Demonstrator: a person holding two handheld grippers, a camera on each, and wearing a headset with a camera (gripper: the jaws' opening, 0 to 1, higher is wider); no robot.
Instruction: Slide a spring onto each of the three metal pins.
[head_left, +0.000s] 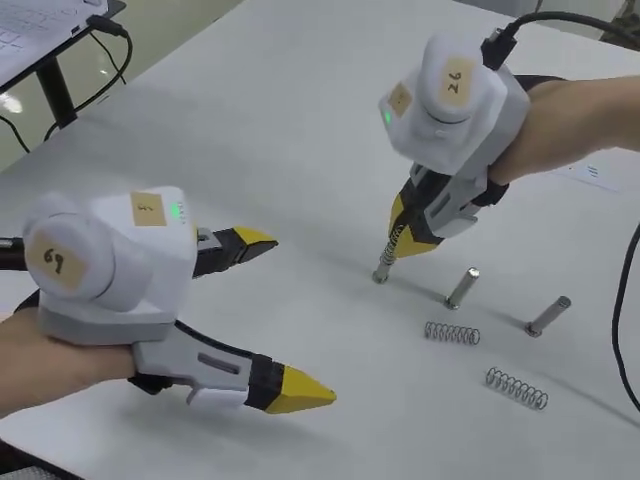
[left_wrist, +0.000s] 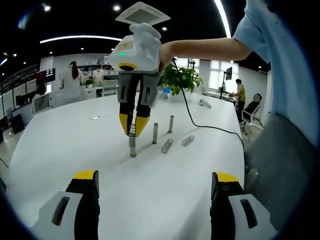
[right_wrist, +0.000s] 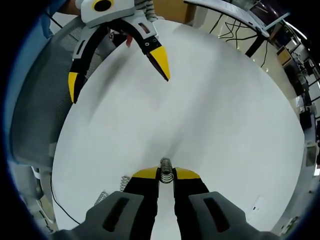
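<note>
The right claw (head_left: 402, 243) pinches a spring (head_left: 390, 248) that sits on an upright metal pin (head_left: 382, 272). The left claw (head_left: 285, 318) hangs spread above the white surface (head_left: 300, 120), well apart.

A big white table (left_wrist: 60, 145) is in a bright office. Behind the table stands a green plant (left_wrist: 182, 80), with windows (left_wrist: 216, 70) past it. Long lights (left_wrist: 75, 37) glow above the table.
</note>
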